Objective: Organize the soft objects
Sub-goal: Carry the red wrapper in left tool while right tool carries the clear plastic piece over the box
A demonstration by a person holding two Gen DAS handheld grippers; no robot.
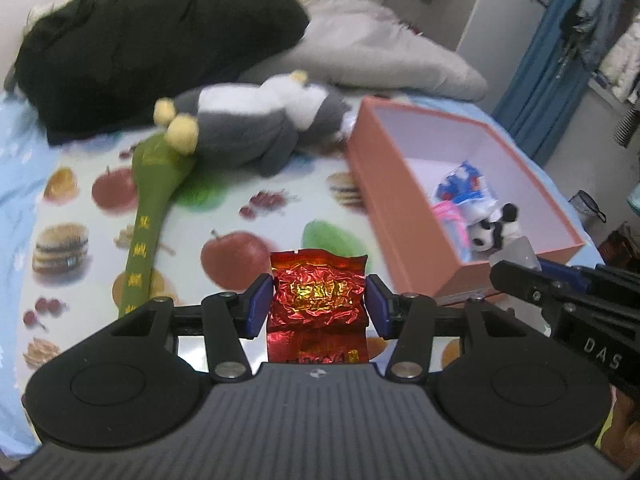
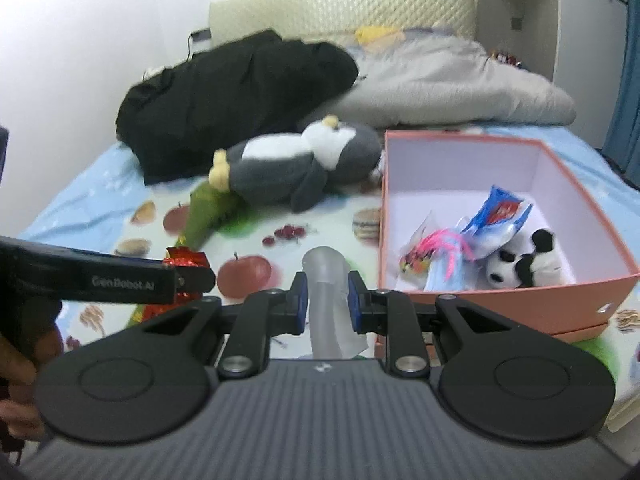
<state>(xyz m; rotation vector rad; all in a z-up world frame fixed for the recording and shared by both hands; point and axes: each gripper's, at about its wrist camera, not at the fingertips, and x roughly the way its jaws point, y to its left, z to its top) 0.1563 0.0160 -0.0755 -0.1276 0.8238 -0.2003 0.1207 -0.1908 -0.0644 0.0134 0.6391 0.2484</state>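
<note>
Your left gripper [image 1: 319, 303]: fingers clamped on red foil packet [image 1: 318, 294]. Right gripper [image 2: 327, 300]: clamped on clear soft piece [image 2: 328, 280]. Pink box [image 2: 500, 296] lies right of both, nearer your right gripper.

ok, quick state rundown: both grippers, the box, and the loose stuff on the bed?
left gripper: shut on red foil packet
right gripper: shut on translucent tube
pink box: open, no lid on, holds panda plush and wrappers
penguin plush: lying on its side on the bed
green pouch: lying flat, partly under the penguin
</note>
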